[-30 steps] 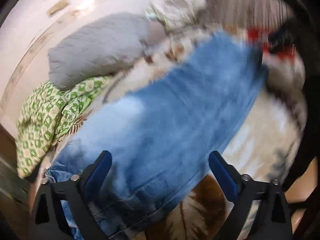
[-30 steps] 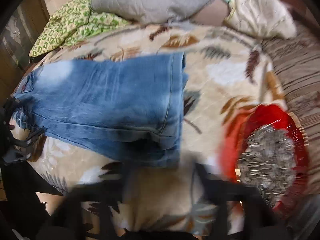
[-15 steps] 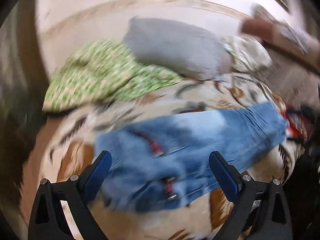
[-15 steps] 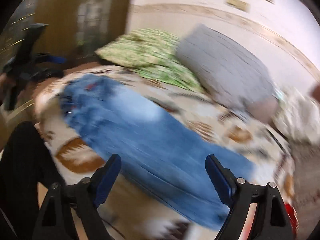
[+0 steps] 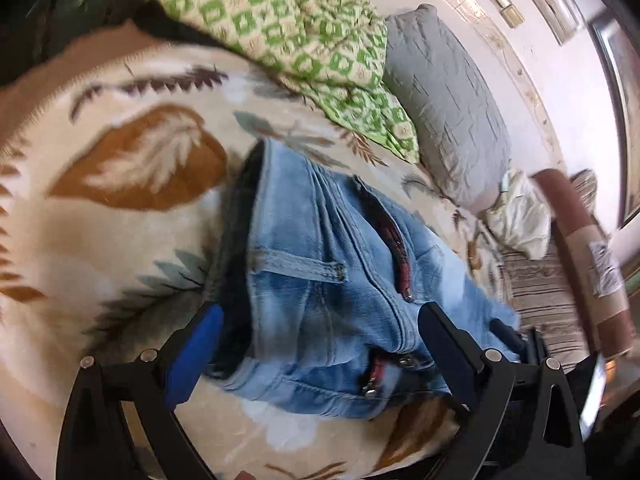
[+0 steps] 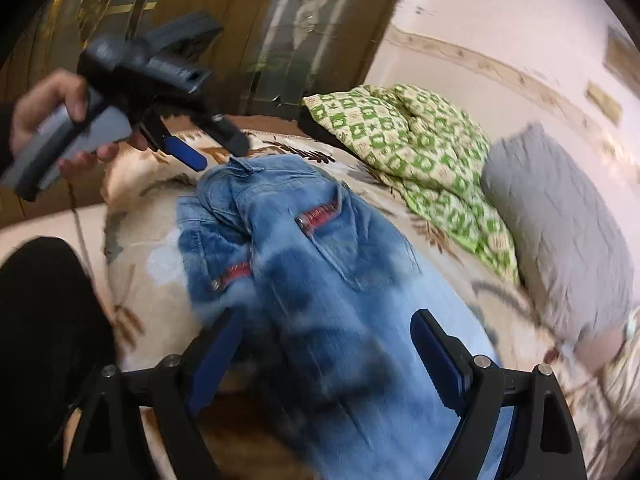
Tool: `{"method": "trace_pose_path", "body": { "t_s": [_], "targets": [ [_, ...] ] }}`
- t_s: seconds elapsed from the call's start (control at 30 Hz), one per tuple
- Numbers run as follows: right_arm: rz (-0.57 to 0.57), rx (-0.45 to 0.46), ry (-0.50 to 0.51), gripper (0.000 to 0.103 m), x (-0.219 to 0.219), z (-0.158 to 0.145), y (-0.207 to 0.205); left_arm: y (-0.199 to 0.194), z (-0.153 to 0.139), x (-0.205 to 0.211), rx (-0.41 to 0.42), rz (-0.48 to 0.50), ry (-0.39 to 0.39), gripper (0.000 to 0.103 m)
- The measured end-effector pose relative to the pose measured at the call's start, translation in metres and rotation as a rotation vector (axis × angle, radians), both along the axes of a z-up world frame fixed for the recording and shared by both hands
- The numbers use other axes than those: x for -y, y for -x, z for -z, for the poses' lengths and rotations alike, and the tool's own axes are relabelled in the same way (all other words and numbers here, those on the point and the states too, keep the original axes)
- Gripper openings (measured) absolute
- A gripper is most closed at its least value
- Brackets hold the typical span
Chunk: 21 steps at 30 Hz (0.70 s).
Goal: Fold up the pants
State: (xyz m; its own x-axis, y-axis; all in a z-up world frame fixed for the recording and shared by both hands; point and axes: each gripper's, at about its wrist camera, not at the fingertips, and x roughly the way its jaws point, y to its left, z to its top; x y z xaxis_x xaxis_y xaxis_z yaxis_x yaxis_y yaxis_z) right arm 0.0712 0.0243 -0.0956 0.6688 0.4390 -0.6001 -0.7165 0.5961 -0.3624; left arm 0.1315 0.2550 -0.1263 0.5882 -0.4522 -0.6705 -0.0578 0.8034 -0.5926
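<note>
Light blue jeans (image 5: 320, 264) lie folded lengthwise on a leaf-patterned blanket (image 5: 120, 208), the waistband and red-lined pocket zips uppermost. My left gripper (image 5: 320, 332) hovers open over the waist end, with the denim below the gap and no pad pressing on it. The right wrist view shows that left gripper (image 6: 218, 156) in a person's hand (image 6: 36, 116), tips just above the waistband (image 6: 248, 168). My right gripper (image 6: 328, 344) stands open over the thigh part of the jeans (image 6: 328, 280), nothing pinched. The leg ends are out of view.
A green-patterned quilt (image 6: 420, 152) and a grey pillow (image 6: 560, 232) lie at the far side of the bed by the wall. A cream cloth (image 5: 520, 216), a brown roll (image 5: 584, 256) and a striped cover (image 5: 540, 288) sit on the right. A dark-clothed leg (image 6: 44, 320) is at the left.
Both cameras swung and rolled across the bed. The left gripper moved from the legs to the waist end. The right view left the hem and red plate and now looks up the jeans.
</note>
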Motion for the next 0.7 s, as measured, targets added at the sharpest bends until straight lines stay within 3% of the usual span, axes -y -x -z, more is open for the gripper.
{"method": "trace_pose_path", "body": {
  "t_s": [0.1, 0.13, 0.17, 0.2, 0.23, 0.3, 0.43, 0.5, 0.6, 0.63, 0.7],
  "targets": [
    [0.012, 0.03, 0.052, 0.088, -0.021, 0.014, -0.007, -0.007, 0.009, 0.008, -0.013, 0.024, -0.001, 0.094],
    [0.02, 0.024, 0.071, 0.084, -0.028, 0.021, -0.011, -0.007, 0.009, 0.01, -0.01, 0.031, -0.004, 0.085],
    [0.024, 0.018, 0.088, 0.074, -0.032, 0.027, -0.014, -0.008, 0.009, 0.011, -0.011, 0.04, -0.015, 0.054],
    [0.036, 0.012, 0.106, 0.036, -0.035, 0.03, -0.017, -0.01, 0.007, 0.013, -0.023, 0.044, -0.056, 0.035],
    [0.062, -0.003, 0.124, 0.017, -0.036, 0.033, -0.02, -0.009, 0.006, 0.012, -0.021, 0.058, -0.058, 0.034],
    [0.068, -0.009, 0.098, 0.014, -0.032, 0.028, -0.02, -0.002, -0.003, 0.01, 0.005, 0.102, -0.062, 0.027],
    [0.03, 0.04, 0.077, 0.013, -0.026, 0.01, 0.004, 0.022, -0.038, 0.006, 0.123, 0.165, -0.096, 0.022],
    [-0.006, 0.057, 0.082, 0.013, -0.027, 0.006, 0.02, 0.031, -0.046, 0.002, 0.135, 0.171, -0.108, 0.022],
    [-0.031, 0.065, 0.176, 0.013, -0.042, 0.029, 0.03, 0.027, -0.024, 0.005, 0.027, 0.189, -0.186, 0.022],
    [-0.03, 0.038, 0.214, 0.015, -0.048, 0.042, 0.028, 0.023, -0.005, 0.005, -0.05, 0.185, -0.227, 0.022],
    [-0.007, 0.013, 0.277, 0.019, -0.058, 0.065, 0.024, 0.014, 0.026, 0.003, -0.143, 0.175, -0.22, 0.024]
  ]
}}
